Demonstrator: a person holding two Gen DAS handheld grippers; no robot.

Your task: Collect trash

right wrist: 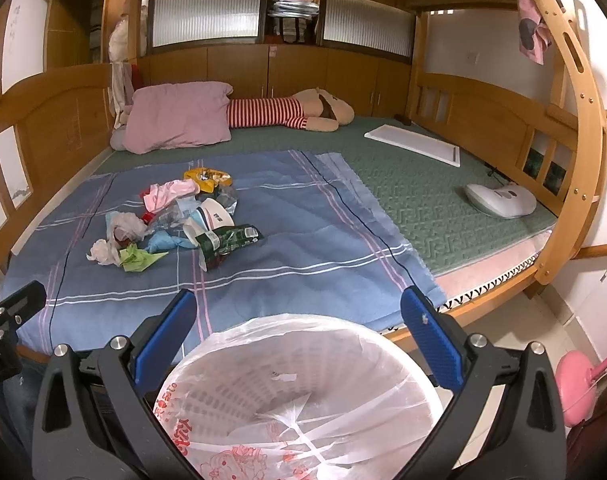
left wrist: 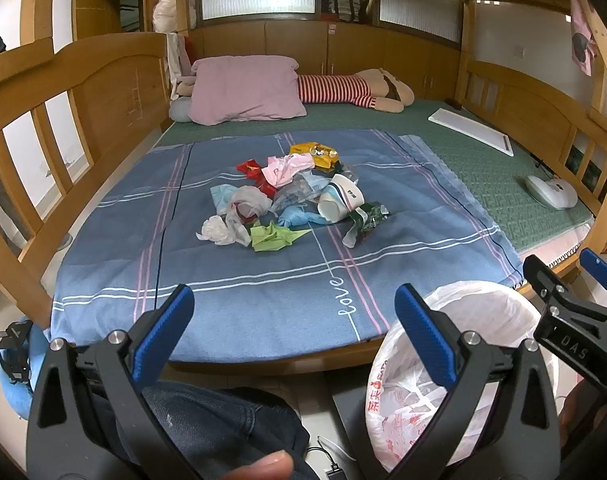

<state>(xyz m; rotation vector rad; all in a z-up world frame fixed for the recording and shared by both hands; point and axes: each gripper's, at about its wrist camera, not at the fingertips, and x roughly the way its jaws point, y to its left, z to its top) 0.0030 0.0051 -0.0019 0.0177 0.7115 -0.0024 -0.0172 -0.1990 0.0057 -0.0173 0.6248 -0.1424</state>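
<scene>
My left gripper (left wrist: 293, 308) and right gripper (right wrist: 299, 312) both gape apart, holding nothing. The bag-lined bin (right wrist: 295, 396) sits just below my right gripper, before the bed's near edge. Beyond the bin, the trash pile (left wrist: 291, 196) lies mid-blanket (left wrist: 231, 304).

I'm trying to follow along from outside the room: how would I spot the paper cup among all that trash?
Start at the blue striped sheet spread over the bed; the trash pile sits in its middle. On the pile's right side, next to the crumpled green wrapper, the paper cup lies tipped on its side. It is the only rigid round thing there: white with a dark band, while its neighbours are crumpled bags and wrappers.
</scene>
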